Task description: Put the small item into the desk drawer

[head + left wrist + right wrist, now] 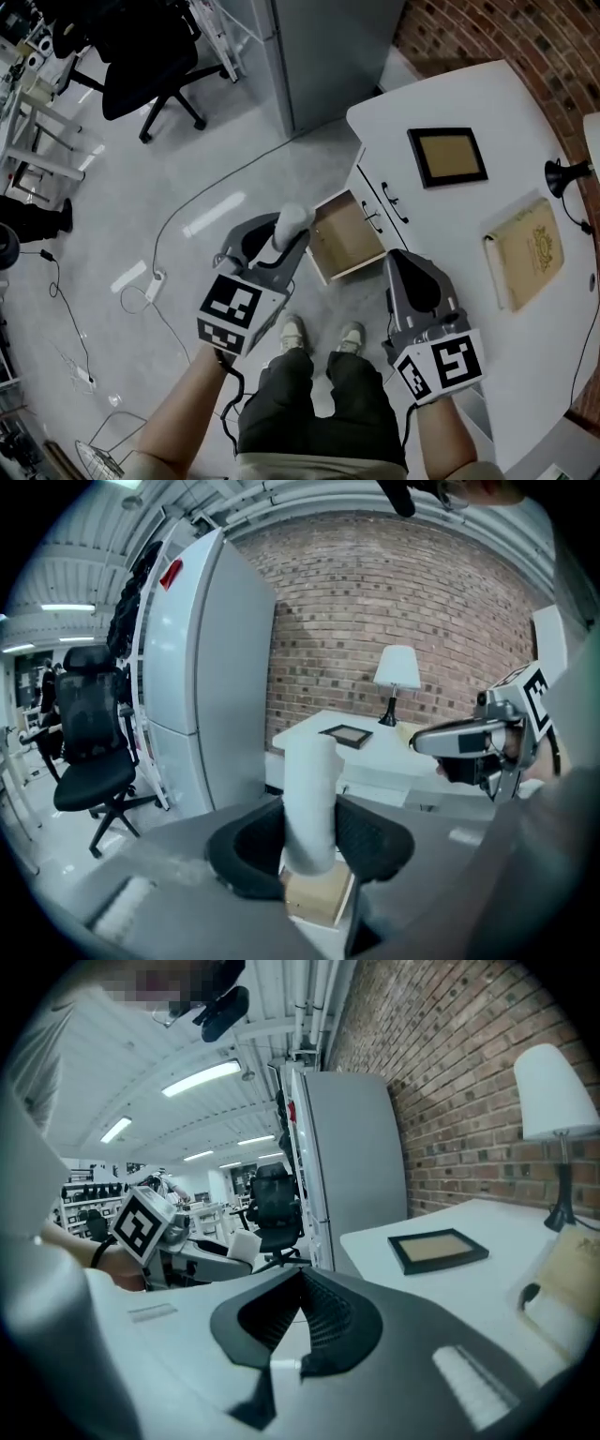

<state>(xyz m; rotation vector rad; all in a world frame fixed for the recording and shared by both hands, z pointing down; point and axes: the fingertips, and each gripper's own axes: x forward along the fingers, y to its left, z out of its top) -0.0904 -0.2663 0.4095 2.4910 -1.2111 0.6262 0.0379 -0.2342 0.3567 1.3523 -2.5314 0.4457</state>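
The left gripper [287,236] is clamped partway open on the white cylindrical small item [311,794]. It holds the item upright just above the outer left edge of the open wooden-lined desk drawer [349,239], which juts from the white surface's [469,98] front edge. The right gripper [401,262], jaws together and empty, hangs beside the drawer's right side. Grey floor [187,169] spreads leftward. A black picture frame [447,157] and tan book [530,248] sit well back on the surface.
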